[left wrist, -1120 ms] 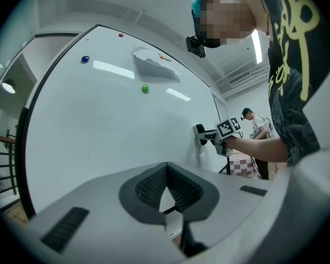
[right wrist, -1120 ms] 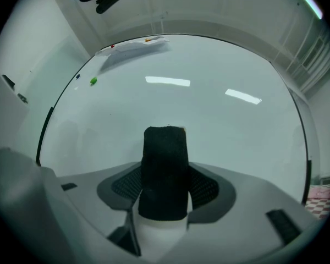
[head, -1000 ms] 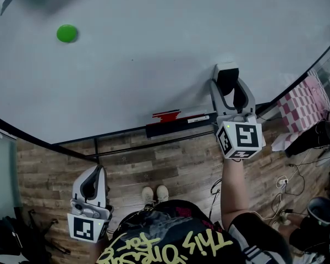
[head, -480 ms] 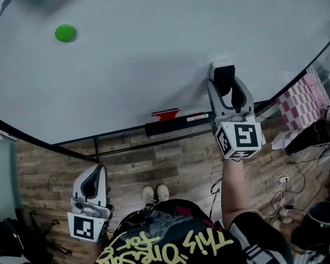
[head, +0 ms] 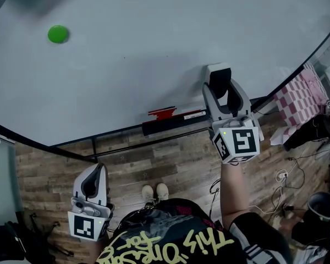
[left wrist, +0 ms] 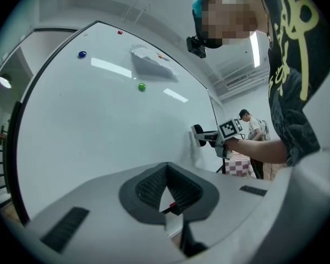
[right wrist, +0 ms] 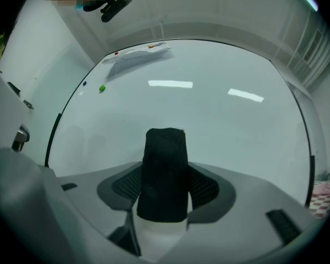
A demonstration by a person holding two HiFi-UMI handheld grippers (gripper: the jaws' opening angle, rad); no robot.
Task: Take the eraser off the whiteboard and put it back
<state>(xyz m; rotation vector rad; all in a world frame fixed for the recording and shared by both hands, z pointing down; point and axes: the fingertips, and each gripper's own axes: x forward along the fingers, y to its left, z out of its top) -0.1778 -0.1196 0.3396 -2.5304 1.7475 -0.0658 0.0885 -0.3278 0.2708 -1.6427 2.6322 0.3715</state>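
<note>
Right tongs [head: 221, 89] barely crept toward tray [head: 173, 121], clamping eraser [right wrist: 165, 169] at whiteboard [head: 154, 54]; put-back pending. Left tongs [head: 96, 170] pinched together, empty, below tray.

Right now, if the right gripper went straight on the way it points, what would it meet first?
The whiteboard. The right gripper points squarely at it, and the eraser clamped in its jaws sticks out ahead, so that would touch first; whether it already touches is unclear.

whiteboard [head: 154, 65]: 1 | eraser [head: 218, 71]: 1 | green magnet [head: 58, 34]: 1 | left tool [head: 94, 172], right tool [head: 224, 90]: 2
</note>
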